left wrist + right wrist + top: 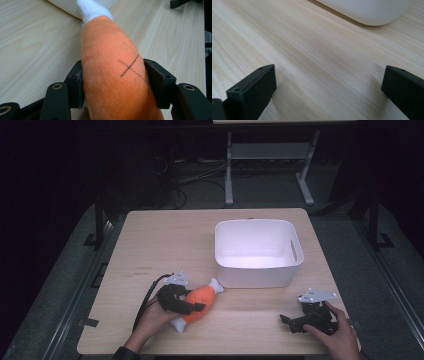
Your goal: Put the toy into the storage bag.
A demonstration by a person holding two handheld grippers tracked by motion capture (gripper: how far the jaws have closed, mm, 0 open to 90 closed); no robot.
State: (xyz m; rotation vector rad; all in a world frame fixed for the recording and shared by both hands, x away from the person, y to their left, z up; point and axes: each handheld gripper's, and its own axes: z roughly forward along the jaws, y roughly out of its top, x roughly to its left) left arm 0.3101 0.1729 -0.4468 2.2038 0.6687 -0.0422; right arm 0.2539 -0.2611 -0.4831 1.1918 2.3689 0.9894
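A left gripper (pixel 192 306) clamps its pads against both flanks of an orange plush drumstick (pixel 200 303) lying on the table (pixel 165 240) just in front of a white bin (pixel 257 251), a grip that looks set for a lift into it. The right gripper (pixel 295 321) rests on the table with jaws wide and nothing between them. The left gripper view reveals a stitched cross on the toy (pixel 117 82), unseen from above; the high view alone places the bin's open mouth

No readable text, brand or number anywhere. Only mark: a stitched black cross on the orange plush toy (pixel 117 82), seen in the left gripper view.
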